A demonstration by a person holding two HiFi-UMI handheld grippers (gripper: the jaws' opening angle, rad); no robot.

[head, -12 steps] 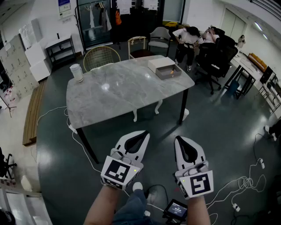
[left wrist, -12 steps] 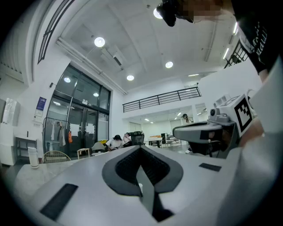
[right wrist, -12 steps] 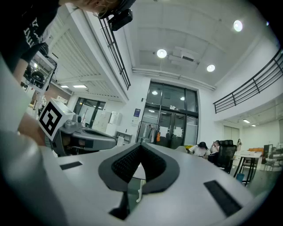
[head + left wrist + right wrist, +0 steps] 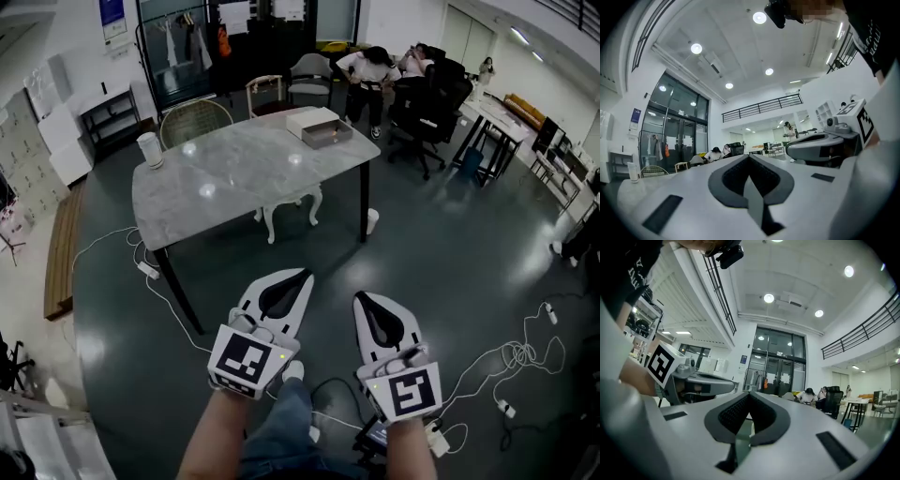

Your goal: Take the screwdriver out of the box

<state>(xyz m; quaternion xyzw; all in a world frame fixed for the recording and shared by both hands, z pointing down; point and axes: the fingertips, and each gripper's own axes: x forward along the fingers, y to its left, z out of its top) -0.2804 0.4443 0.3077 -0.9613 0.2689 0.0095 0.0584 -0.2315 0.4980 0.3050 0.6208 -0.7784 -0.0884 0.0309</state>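
box point(image 4: 319, 127) sits at the far right corner of the tabletop point(image 4: 234, 178); the screwdriver cannot be made out. cup point(image 4: 149, 150) at the far left corner. left gripper point(image 4: 305, 276) and right gripper point(image 4: 361, 297) are over the floor, well apart from the table, jaws together, empty.

head view: dim overall, barrel distortion bends the edges. small glare spots on the marble surface point(image 4: 234, 178), dull sheen on the dark floor point(image 4: 450, 272). gripper views: round ceiling lamps point(image 4: 759, 18) blown out white, corners vignetted black. left tongs point(image 4: 749, 155) and right tongs point(image 4: 749, 392) soft up close, background sharper.
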